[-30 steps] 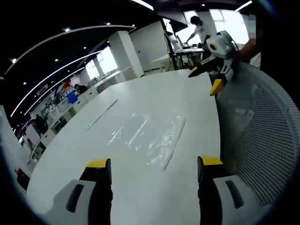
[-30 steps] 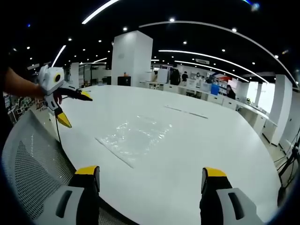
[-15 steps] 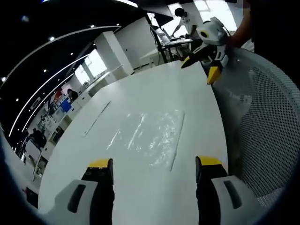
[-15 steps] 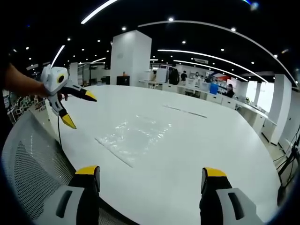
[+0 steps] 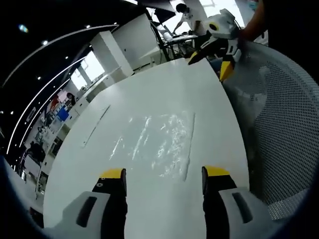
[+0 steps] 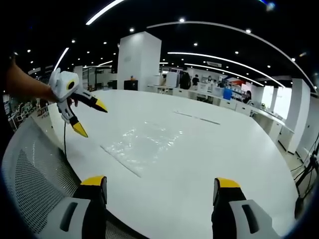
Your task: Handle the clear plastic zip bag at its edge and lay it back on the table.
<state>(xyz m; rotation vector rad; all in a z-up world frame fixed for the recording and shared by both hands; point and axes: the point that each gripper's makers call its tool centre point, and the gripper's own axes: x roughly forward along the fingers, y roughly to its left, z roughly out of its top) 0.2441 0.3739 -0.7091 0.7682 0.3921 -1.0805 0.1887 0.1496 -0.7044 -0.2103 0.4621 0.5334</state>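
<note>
- Left gripper (image 5: 162,174): jaws wide apart, nothing between them, yellow tips at the bottom of the left gripper view, hovering above the white table (image 5: 164,89).
- Clear plastic zip bag (image 5: 159,142) lies flat on the table right ahead of the left gripper, near end just past the tips. Its long straight edge runs away from the right jaw tip.
- Right gripper (image 5: 212,62) pops up far ahead & to the right in the left gripper view, past the bag's far end, by the table edge. White body, yellow-tipped jaws spread apart, nothing in them, a hand on it.
- Same view: grey mesh chair back (image 5: 284,124) on the right beside the table, and a person (image 5: 187,15) bent over a desk way behind the right gripper. Right gripper view doesn't give you that person.
- Right gripper's own view: jaws wide apart too, empty, tips at the bottom w/ table between them (image 6: 159,186).
- Bag (image 6: 142,147) sits ahead & a bit left of centre there, well clear of both tips, flat, one straight edge facing the left jaw side.
- Left gripper (image 6: 87,117) comes in from the left in that view, held by a hand, jaws splayed, one tip pointing down near the table edge, close to the bag but not touching it afaict.
- Right gripper view also gives a big white pillar (image 6: 139,62) beyond the table and rows of desks w/ ppl far right; mesh chair (image 6: 35,184) bottom left.
</note>
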